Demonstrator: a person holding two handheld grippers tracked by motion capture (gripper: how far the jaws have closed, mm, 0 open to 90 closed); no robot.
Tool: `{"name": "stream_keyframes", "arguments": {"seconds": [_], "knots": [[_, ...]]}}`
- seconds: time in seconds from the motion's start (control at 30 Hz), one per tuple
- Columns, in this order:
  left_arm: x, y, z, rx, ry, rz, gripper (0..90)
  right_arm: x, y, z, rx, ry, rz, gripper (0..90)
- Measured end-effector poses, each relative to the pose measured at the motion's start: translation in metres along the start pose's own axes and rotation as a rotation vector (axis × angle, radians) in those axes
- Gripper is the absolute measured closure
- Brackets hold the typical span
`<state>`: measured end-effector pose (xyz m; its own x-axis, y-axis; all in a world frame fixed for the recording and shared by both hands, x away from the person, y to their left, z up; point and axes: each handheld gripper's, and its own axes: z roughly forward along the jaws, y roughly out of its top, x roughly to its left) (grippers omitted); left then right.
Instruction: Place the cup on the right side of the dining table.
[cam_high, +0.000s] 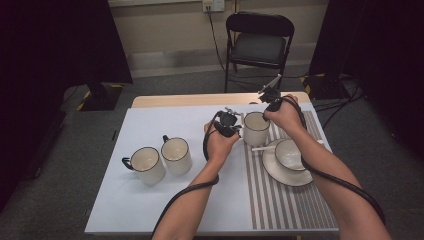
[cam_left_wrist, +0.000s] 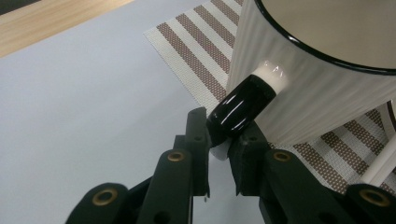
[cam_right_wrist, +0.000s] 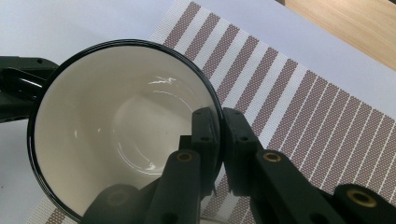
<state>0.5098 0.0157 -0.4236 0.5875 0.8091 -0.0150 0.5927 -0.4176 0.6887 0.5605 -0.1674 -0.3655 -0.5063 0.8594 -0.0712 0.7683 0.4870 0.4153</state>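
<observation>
A white ribbed mug (cam_high: 255, 128) with a black rim stands at the left edge of the striped placemat (cam_high: 295, 200). My left gripper (cam_high: 235, 126) is shut on the mug's black handle (cam_left_wrist: 240, 106), seen close up in the left gripper view. My right gripper (cam_high: 266, 116) comes in from above and is shut on the mug's rim (cam_right_wrist: 215, 108), one jaw inside the mug (cam_right_wrist: 126, 126) and one outside. The mug is empty. Part of the left gripper (cam_right_wrist: 18, 86) shows at the left edge of the right gripper view, at the mug's handle.
To the mug's right, a white bowl (cam_high: 291, 154) rests on a saucer (cam_high: 272, 165) with a white spoon (cam_high: 264, 148). Two more white mugs (cam_high: 146, 165) (cam_high: 176, 155) stand on the grey table cover (cam_high: 150, 210) at the left. A black chair (cam_high: 258, 45) stands beyond the table.
</observation>
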Motion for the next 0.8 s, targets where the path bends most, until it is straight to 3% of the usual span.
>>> {"name": "stream_keyframes", "arguments": {"seconds": [0.47, 0.8], "knots": [[0.0032, 0.0009, -0.0007, 0.004, -0.032, -0.007, 77.8, -0.0021, -0.0037, 0.0002, -0.025, 0.014, 0.011, 84.1], [0.0056, 0.0006, -0.002, 0.0, -0.037, 0.011, 74.9, -0.0015, -0.0071, -0.001, -0.045, 0.014, 0.013, 82.3]]}}
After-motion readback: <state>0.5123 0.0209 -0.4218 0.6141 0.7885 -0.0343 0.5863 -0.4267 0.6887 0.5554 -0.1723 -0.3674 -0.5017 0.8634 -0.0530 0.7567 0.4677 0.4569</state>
